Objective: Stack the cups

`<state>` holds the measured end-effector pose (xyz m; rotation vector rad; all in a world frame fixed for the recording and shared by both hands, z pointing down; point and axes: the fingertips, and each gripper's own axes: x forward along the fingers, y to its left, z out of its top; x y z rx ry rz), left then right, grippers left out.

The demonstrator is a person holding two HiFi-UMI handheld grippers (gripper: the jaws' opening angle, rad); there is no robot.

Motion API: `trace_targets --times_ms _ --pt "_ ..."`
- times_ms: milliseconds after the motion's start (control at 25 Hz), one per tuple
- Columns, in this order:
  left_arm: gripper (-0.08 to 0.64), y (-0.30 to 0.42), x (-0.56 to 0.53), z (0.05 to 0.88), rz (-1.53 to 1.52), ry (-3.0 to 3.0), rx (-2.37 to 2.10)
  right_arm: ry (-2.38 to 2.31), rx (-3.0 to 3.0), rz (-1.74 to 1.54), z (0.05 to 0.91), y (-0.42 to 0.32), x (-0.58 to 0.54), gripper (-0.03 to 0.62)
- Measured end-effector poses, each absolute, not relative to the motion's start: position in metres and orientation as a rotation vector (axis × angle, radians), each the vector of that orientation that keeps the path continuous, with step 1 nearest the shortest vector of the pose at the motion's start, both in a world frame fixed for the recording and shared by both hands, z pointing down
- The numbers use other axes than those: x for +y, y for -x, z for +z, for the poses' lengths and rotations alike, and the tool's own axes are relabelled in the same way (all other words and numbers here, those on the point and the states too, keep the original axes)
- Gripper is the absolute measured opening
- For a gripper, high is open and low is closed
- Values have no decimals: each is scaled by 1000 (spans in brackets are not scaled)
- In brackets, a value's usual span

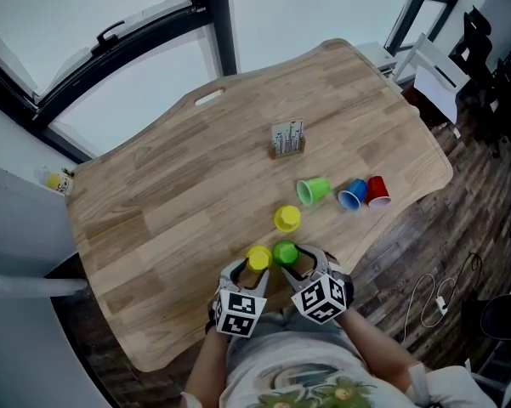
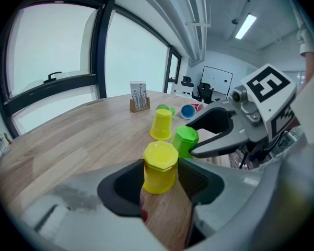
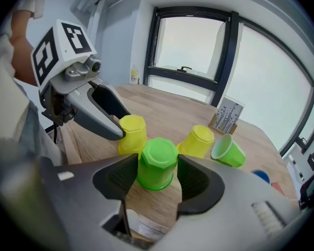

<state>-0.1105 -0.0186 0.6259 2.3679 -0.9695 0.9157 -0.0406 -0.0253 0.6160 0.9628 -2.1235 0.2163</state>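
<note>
Pale wooden table (image 1: 170, 194) beside a long window served as the stage, with both grippers working low in the frame's lower centre. The left gripper (image 2: 161, 166) pinched an upturned yellow cup (image 1: 258, 257), pads on its sides. The right gripper (image 3: 157, 161) closed the same way on an upturned green cup (image 1: 285, 252). Both cups stood on the wood, almost touching.

Done well, the step looked to call for one cup to stay planted while the other rose straight up, cleared its neighbour's top, centred over it and came down square. A light squeeze seemed wise, since thin plastic walls would likely buckle.

Forearms entered from the bottom edge. The two tools angled inward toward each other, jaws pointing away from the person and marker cubes facing up.

Further up the frame waited a second yellow cup (image 1: 286, 218), mouth down. To its right lay a tipped green cup (image 1: 313, 190), a blue cup (image 1: 352, 195) and a red cup (image 1: 377, 190). A small card stand (image 1: 286, 138) stood beyond them.
</note>
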Motion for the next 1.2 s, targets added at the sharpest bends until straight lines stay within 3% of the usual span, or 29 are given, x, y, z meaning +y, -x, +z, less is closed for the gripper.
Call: trace_targets --times_ms 280,360,680,1200 --pt "222 112 -15 629 930 -2354 -916 -944 -2141 279 616 42 -21 295" --pt "250 112 -14 623 918 -2362 -890 -968 -2175 316 602 41 -20 298" --pt "252 136 -30 578 698 -2333 -964 -1180 -2271 329 528 14 -63 296" --pt "252 210 -50 556 583 -2220 -1218 -1108 -2095 534 600 10 -119 296"
